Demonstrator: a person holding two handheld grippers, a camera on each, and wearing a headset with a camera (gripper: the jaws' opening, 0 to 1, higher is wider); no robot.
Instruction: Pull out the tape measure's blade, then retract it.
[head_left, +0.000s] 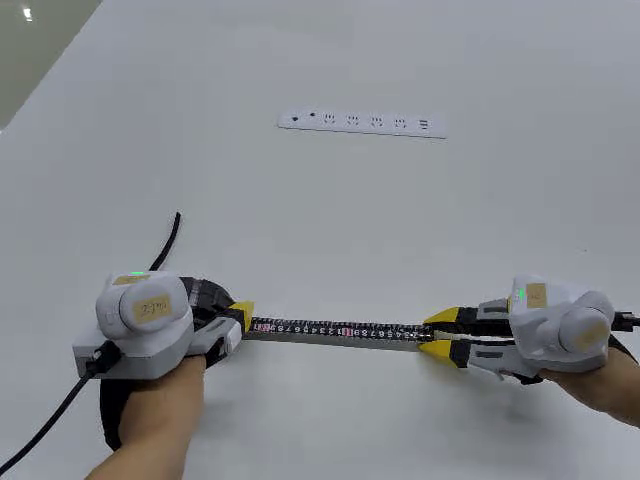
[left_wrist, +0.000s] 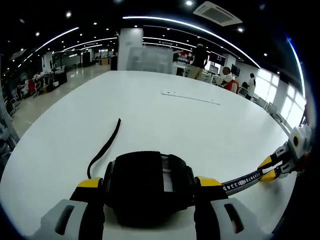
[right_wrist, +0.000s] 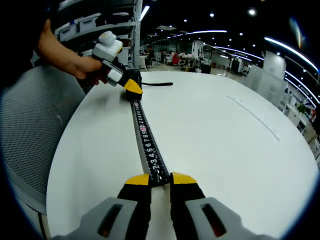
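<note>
White table (head_left: 400, 220) carries a power strip (head_left: 362, 122) at 12 o'clock. At 8 o'clock the left gripper (head_left: 237, 322) is clamped on the tape case (left_wrist: 147, 175). At 4 o'clock the right gripper (head_left: 441, 333) pinches the blade (head_left: 340, 330) tip, with the blade stretched between them.

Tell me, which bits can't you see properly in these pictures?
- Tape measure case: its sides are covered by the left gripper in the left gripper view.
- Blade tip: hidden between the right gripper jaws, right gripper view.
- Power strip: markings too small, head view.
- Black cable: cut off by the bottom-left edge, head view.
</note>
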